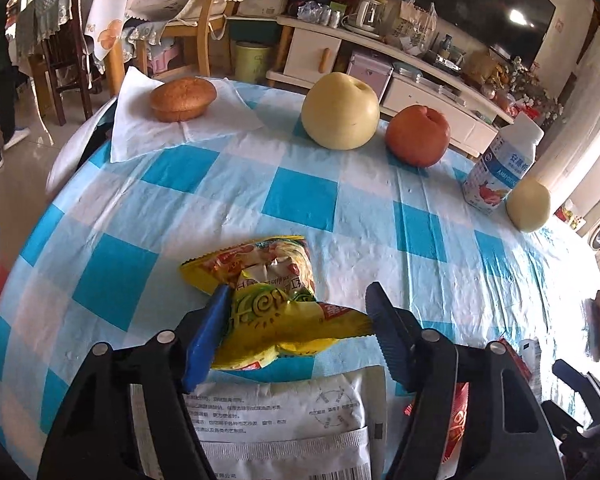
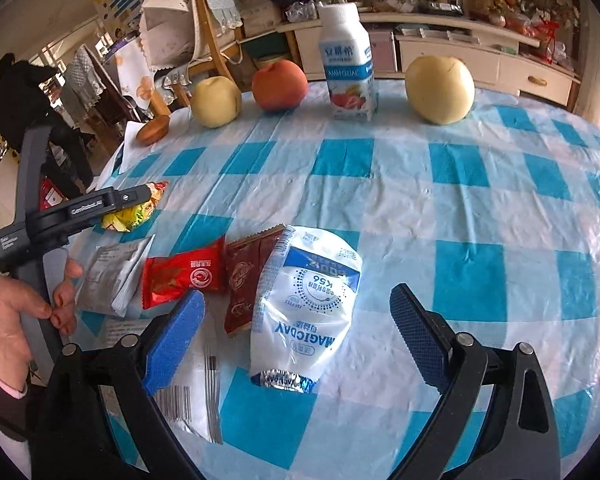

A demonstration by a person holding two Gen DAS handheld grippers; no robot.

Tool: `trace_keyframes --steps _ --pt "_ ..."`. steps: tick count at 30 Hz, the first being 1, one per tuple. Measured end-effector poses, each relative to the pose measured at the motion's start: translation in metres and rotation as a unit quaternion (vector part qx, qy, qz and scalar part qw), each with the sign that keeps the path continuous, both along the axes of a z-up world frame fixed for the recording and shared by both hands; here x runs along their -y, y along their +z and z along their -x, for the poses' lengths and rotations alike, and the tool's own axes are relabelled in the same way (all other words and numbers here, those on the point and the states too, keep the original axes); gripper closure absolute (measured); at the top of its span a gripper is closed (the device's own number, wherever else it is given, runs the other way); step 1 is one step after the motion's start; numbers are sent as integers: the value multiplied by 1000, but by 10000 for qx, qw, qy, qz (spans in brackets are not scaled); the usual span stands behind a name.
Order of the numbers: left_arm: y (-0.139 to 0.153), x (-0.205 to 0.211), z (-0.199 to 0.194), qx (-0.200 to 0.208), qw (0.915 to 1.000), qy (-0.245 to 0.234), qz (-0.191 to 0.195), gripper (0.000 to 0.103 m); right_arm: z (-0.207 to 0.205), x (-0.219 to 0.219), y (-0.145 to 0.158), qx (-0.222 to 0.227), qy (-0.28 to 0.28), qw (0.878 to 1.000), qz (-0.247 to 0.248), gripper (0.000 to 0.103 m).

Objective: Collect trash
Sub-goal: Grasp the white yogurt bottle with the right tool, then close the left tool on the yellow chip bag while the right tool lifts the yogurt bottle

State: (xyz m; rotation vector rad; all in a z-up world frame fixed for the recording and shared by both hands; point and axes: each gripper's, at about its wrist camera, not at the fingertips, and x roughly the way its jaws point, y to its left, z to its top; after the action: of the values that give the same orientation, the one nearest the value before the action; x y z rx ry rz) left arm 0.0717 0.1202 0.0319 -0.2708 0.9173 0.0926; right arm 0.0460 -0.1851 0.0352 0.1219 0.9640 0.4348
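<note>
A crumpled yellow snack wrapper (image 1: 268,308) lies on the blue-and-white checked tablecloth (image 1: 300,200). My left gripper (image 1: 298,292) is shut on it, with both blue pads touching its sides. From the right wrist view the same left gripper (image 2: 140,196) sits over the yellow wrapper (image 2: 128,216), held by a person's hand (image 2: 20,312). My right gripper (image 2: 296,298) stands open above a white and blue milk pouch (image 2: 304,304) without touching it. A red wrapper (image 2: 184,276), a dark red wrapper (image 2: 248,276) and a silver packet (image 2: 116,272) lie to the pouch's left.
Along the far edge sit a muffin (image 1: 182,98) on a white napkin, a large pear (image 1: 340,112), a red apple (image 1: 418,136), a yoghurt bottle (image 1: 500,164) and a second pear (image 1: 528,206). A white printed package (image 1: 280,420) lies under the left gripper. Chairs and cabinets stand behind.
</note>
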Motion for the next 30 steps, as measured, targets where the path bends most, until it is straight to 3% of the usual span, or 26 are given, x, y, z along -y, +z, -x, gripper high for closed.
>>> trace_keyframes --steps 5,9,24,27,30 --pt "-1 1 1 34 9999 -36 128 40 -4 0 -6 -74 -54 10000 4 10" --pt "-1 2 3 71 9997 -65 217 42 -8 1 -12 -209 -83 9997 -61 25" --pt "2 -2 11 236 9973 -248 644 50 -11 3 -15 -179 -232 9990 -331 27" --pt "3 -5 13 263 9967 -251 723 57 -12 5 -16 -200 -217 9987 -422 42" --pt "3 -10 13 258 9966 -230 750 56 -12 9 -16 -240 -284 9980 -508 45"
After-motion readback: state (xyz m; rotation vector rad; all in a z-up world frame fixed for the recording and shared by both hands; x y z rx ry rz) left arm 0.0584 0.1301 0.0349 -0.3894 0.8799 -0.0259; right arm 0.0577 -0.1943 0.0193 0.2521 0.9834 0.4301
